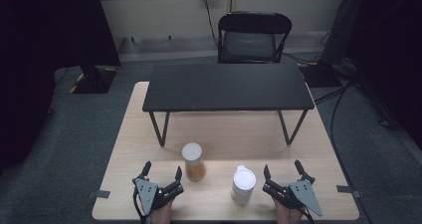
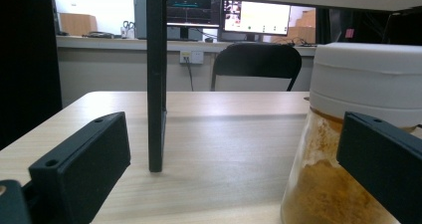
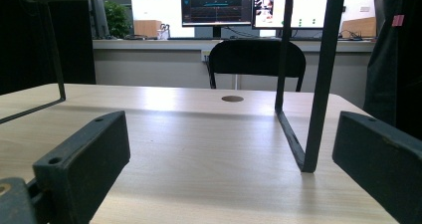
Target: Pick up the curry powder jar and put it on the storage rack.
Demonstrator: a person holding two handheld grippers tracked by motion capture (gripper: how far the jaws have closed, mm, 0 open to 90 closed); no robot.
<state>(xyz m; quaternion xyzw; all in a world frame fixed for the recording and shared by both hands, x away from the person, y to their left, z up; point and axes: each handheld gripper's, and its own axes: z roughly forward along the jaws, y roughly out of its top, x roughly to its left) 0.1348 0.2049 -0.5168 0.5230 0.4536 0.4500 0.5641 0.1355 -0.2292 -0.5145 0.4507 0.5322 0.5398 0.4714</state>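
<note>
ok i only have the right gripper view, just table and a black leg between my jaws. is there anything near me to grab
Observer: Yes. In the high view a white bottle stands just left of the right gripper, outside its open jaws.
Operator: anything else on the table
Observer: A jar of orange powder with a white lid, farther left, beside the left gripper.
Operator: is the left one holding it
Observer: No. The left gripper view shows the jar behind the right-hand jaw, not between the open jaws.
</note>
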